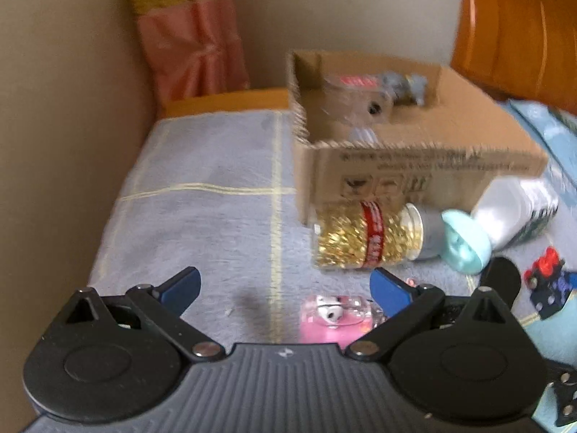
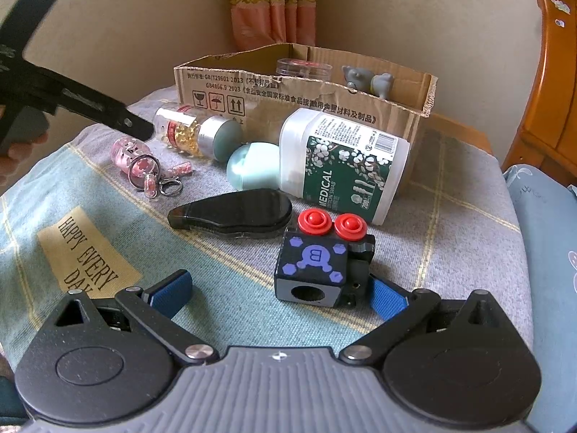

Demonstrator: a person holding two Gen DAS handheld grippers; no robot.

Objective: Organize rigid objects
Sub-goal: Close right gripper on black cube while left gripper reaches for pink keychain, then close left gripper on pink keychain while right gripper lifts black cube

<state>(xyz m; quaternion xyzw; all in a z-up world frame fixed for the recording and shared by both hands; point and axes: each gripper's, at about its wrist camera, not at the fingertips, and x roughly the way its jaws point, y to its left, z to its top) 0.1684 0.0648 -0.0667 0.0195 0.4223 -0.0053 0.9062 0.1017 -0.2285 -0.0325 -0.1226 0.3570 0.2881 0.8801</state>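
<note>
My left gripper (image 1: 285, 287) is open above the cloth, with a pink keychain jar (image 1: 337, 319) low between its fingers, nearer the right one. Ahead lies a jar of gold beads (image 1: 364, 240) beside a teal egg-shaped case (image 1: 463, 241) and a white swab tub (image 1: 512, 216), all in front of a cardboard box (image 1: 414, 166). My right gripper (image 2: 279, 294) is open; a black cube with red buttons (image 2: 317, 265) sits against its right finger. A black flat case (image 2: 234, 214), the swab tub (image 2: 342, 166) and the pink jar (image 2: 135, 155) lie further out.
The cardboard box (image 2: 288, 93) holds a clear round container (image 2: 303, 68) and a grey figurine (image 2: 366, 81). The left tool (image 2: 65, 97) reaches in from the left, held by a hand (image 2: 14, 158). A curtain (image 2: 272, 3) hangs behind; orange wooden furniture (image 2: 551, 72) stands at right.
</note>
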